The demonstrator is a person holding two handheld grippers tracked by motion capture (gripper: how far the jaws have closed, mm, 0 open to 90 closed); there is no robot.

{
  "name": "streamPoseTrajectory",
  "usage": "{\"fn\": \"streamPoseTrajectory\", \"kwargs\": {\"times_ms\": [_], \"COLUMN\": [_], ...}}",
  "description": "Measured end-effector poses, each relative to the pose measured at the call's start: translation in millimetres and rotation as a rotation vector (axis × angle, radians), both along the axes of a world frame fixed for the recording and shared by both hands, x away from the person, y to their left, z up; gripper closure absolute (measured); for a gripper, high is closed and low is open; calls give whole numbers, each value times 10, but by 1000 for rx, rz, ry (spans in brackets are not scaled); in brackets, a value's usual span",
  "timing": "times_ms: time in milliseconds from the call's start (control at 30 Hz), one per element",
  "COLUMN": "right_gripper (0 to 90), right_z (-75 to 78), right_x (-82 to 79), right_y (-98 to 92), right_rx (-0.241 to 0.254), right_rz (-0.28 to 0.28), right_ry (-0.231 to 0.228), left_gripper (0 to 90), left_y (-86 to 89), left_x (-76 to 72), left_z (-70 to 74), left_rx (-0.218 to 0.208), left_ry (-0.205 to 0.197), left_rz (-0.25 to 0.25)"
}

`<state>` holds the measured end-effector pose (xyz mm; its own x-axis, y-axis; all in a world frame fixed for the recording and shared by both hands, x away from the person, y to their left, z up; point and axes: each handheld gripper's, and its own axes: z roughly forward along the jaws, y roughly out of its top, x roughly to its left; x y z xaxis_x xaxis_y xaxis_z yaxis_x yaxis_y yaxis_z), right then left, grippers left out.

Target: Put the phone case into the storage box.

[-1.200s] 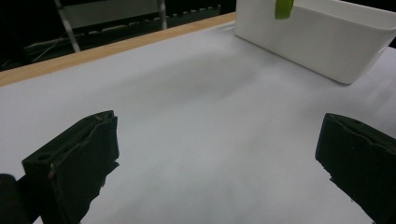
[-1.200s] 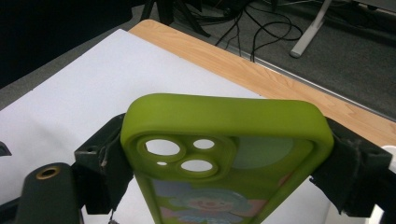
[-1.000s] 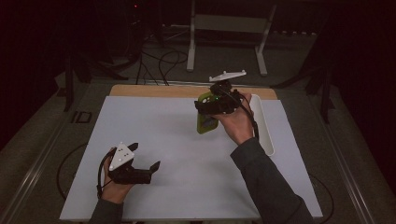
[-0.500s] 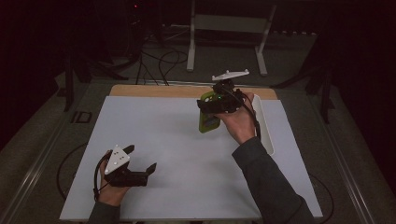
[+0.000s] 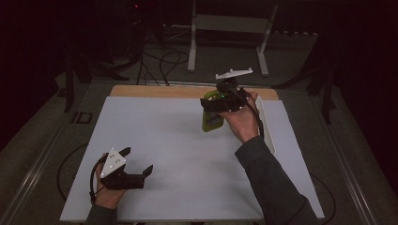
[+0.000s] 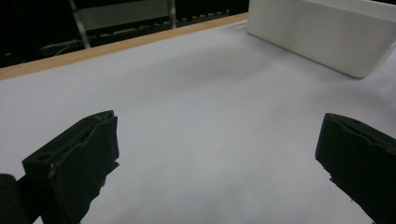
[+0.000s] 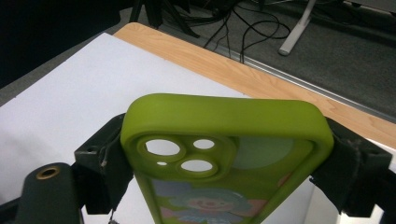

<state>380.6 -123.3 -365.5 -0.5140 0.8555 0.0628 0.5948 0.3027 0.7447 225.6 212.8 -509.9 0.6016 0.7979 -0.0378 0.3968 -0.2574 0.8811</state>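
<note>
Here right tool [image 7: 224, 158] clamps phone case [image 7: 224, 140] edges.

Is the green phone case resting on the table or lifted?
Lifted: the right gripper clamps the green phone case by its sides above the table.

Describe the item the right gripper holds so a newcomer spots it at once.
Start at the white table sheet and go to its far right part, beside the long white tray. The right gripper holds a lime-green phone case with camera cutouts and a cartoon print, the one brightly coloured thing here.
</note>
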Motion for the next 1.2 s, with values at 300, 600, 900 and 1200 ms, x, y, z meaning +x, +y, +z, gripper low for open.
{"fn": "streamPoseTrajectory", "kwargs": {"times_ms": [300, 600, 900, 1200], "right_gripper": [154, 154, 154, 154], "right_z": [20, 23, 25, 14], "right_x": [25, 57, 95, 135], "right_y": [-59, -124, -230, -310], "right_rx": [-8, -11, -14, -11], "right_rz": [-20, -40, -74, -100], "right_ry": [-1, -1, -1, 5], "left_gripper": [0, 0, 0, 0], "left_y": [33, 91, 119, 124], "left_x": [-23, -63, -87, -94], "left_z": [-18, -39, -46, -51], "left_rx": [2, 3, -2, -3], "left_ry": [3, 4, 1, -1], "left_rz": [7, 16, 25, 28]}}
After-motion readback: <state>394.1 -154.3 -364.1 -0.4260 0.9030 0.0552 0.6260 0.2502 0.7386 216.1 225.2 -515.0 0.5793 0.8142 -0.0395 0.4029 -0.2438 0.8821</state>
